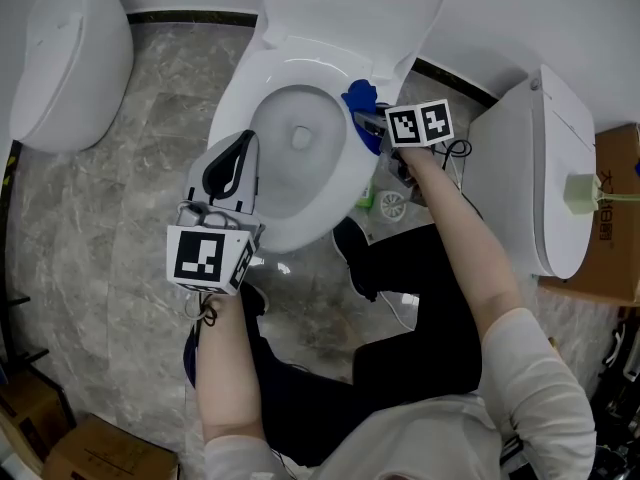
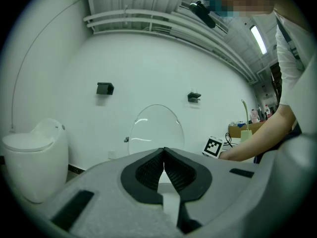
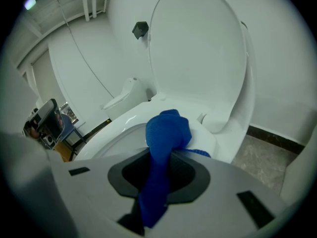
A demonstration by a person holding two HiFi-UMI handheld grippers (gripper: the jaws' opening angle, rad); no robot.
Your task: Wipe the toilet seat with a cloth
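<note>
— From the head view, where is the cloth?
— The blue cloth lies bunched on the toilet seat at its rear right, at the tip of the right gripper. The left gripper is over the seat's front left edge; whether it touches, I cannot tell.
— And the left gripper view?
— Its jaws are pressed together with nothing between them, pointing towards the raised lid.
— The right gripper view?
— There the jaws are clamped on the cloth. It runs up between them and rests on the white seat just ahead, near the foot of the upright lid.
</note>
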